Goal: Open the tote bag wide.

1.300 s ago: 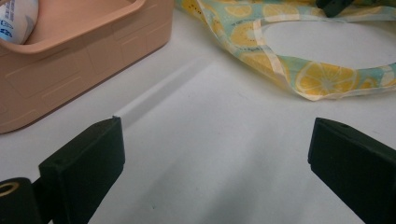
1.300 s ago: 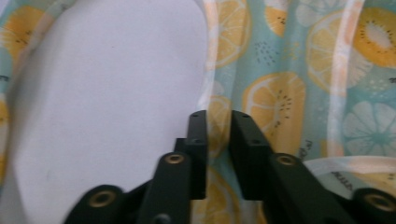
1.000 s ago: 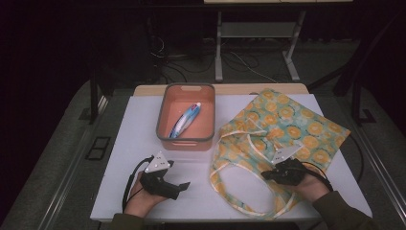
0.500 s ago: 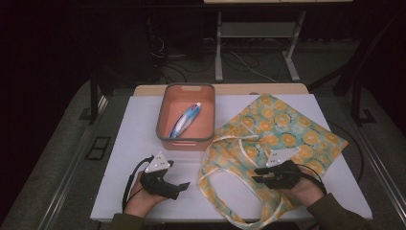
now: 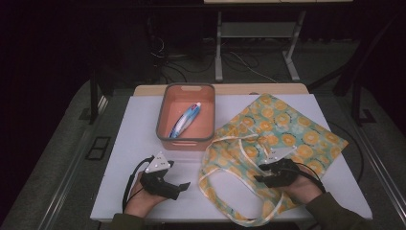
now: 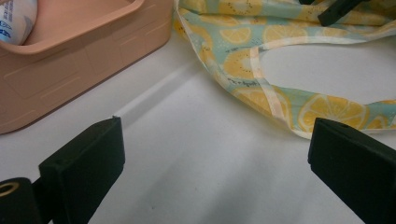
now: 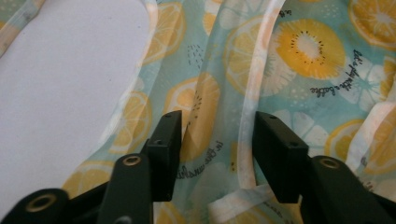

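High view puts your left claw (image 5: 178,188) nearest, resting low on the white worktop (image 5: 134,139) at the near left, jaws standing wide with nothing between them. In the left gripper view those jaws frame bare worktop, with the near loop of the lemon-print tote bag (image 6: 261,88) lying just beyond on the right and the pink tub (image 6: 88,56) to the far left.

Your right claw (image 5: 262,173) sits on the bag (image 5: 282,139) at the near right, over the bag's near part where the pale handles (image 5: 225,158) loop out towards you. Its jaws have just been opening and now stand partly apart. In the right gripper view the fabric (image 7: 289,60) lies flat under and between them, with a pale handle strip (image 7: 250,93) running through the gap, and the pads are not pressing on it.

Farther off, the tub (image 5: 165,120) stands at the centre of the worktop, just left of the bag's far part, with a blue and white tube (image 5: 186,120) lying inside it.
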Action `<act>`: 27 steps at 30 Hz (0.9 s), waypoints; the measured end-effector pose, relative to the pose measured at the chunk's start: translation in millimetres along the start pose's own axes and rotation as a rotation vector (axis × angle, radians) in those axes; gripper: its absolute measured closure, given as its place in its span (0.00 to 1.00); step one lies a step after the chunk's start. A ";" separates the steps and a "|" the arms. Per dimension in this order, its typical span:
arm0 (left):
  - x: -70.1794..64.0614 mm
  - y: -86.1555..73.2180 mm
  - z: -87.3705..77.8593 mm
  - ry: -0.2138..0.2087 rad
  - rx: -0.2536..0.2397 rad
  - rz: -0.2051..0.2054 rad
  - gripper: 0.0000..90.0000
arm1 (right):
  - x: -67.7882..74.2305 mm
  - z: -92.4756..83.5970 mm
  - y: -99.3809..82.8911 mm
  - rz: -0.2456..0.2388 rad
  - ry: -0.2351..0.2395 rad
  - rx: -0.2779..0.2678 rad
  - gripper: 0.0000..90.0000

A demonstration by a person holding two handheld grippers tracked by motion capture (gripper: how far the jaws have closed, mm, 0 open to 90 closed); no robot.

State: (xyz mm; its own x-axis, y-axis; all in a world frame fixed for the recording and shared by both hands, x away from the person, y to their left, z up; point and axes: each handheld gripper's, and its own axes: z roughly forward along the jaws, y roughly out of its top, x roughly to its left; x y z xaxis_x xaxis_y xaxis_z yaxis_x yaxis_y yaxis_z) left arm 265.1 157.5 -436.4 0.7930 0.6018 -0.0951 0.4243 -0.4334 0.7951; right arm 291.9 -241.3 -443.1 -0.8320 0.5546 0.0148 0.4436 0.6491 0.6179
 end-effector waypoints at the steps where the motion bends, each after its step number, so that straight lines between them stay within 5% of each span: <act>1: -0.1 0.1 0.1 0.000 0.002 0.001 0.03 | -0.6 -0.1 0.0 0.001 -0.002 0.000 0.66; 9: -0.1 0.0 0.8 0.000 0.003 0.000 0.03 | -7.6 1.6 0.1 0.025 -0.005 -0.022 0.97; 18: 0.4 -0.1 0.7 -0.001 0.004 -0.001 0.03 | -22.1 -9.3 2.8 0.108 0.033 -0.104 0.98; 27: 0.3 -0.2 1.2 -0.001 0.004 0.001 0.03 | -43.6 -28.4 13.6 0.135 -0.037 -0.185 0.99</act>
State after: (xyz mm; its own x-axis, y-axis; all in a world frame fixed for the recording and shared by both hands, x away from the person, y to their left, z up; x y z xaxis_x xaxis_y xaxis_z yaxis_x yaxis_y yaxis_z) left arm 265.8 156.9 -437.4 0.7937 0.6009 -0.0944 0.4251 -0.4369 0.7927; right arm 324.8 -271.4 -413.0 -0.7548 0.6511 0.0803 0.4786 0.4629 0.7461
